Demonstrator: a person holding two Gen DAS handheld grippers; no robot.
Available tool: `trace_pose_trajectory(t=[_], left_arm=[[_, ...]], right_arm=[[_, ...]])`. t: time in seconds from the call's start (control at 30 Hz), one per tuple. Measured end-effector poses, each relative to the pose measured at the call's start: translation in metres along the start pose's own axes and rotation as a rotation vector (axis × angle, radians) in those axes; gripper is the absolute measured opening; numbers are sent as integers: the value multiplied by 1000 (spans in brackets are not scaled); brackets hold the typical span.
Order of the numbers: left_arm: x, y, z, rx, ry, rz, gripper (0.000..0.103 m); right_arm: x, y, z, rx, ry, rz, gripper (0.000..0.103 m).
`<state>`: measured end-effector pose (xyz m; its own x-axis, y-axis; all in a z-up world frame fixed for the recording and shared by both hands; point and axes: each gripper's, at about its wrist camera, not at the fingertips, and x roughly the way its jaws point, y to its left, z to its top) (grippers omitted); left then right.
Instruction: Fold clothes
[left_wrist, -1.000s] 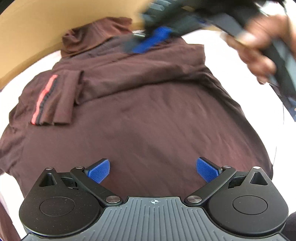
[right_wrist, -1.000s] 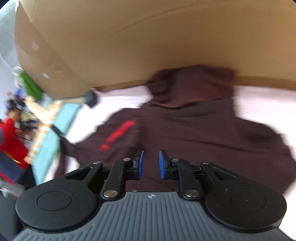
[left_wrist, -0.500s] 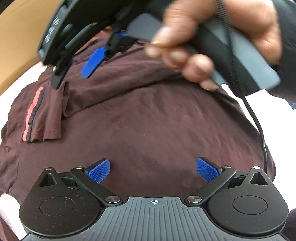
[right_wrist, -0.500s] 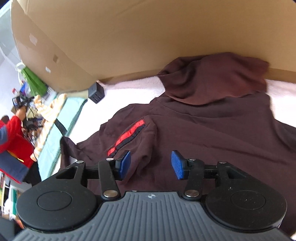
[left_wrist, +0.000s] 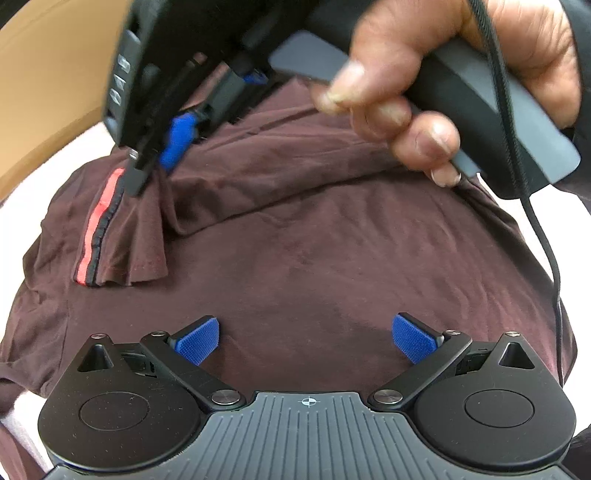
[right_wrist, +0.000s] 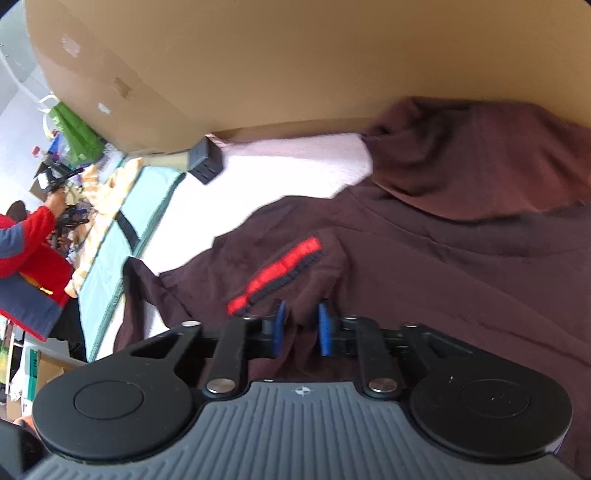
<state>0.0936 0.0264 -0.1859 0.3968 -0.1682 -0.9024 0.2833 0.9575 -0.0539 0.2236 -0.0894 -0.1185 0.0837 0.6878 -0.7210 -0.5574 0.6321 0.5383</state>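
Currently, left wrist view: left gripper (left_wrist: 306, 338) is hovering with jaws spread wide over the brown shirt (left_wrist: 314, 258) lying flat on the white surface (left_wrist: 546, 218). Right gripper (left_wrist: 173, 147) is reaching across onto the folded-in sleeve (left_wrist: 118, 236), upper left.

Right wrist view: right gripper (right_wrist: 301, 328) is sitting narrow, sleeve (right_wrist: 295, 266) fabric bunching between the pads; a firm pinch cannot be confirmed. Sleeve's long axis is running toward the shirt (right_wrist: 461, 277) body.

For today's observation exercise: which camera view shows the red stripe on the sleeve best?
The left wrist view: the red stripe lies sharp and nearly whole along the folded sleeve, its top hidden by the right gripper. The right wrist view shows it whole but blurred, beside the gripper's pads.
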Motion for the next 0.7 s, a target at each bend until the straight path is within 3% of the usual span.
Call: trace_pose_trajectory(t=[0.13, 0.27, 0.3, 0.33, 0.37, 0.57, 0.63, 0.7], left_arm=[[1, 4, -1, -3, 2, -5, 103], [-1, 7, -3, -10, -1, -9, 103], [-1, 9, -3, -13, -2, -10, 103], [0, 11, -4, -15, -1, -11, 103], [0, 12, -5, -18, -1, -12, 103], [0, 1, -6, -8, -1, -9, 103], [0, 0, -6, -4, -2, -11, 103], [-1, -1, -7, 0, -2, -13, 103]], right_arm=[[5, 12, 11, -10, 5, 22, 15], [14, 16, 19, 1, 73, -66, 20], [15, 17, 20, -10, 88, -89, 26], [12, 19, 20, -28, 87, -102, 42], [9, 22, 20, -46, 85, -114, 47], [-8, 36, 22, -153, 74, -186, 46], [-12, 45, 25, -223, 54, -237, 46], [-12, 56, 25, -304, 51, -236, 46]])
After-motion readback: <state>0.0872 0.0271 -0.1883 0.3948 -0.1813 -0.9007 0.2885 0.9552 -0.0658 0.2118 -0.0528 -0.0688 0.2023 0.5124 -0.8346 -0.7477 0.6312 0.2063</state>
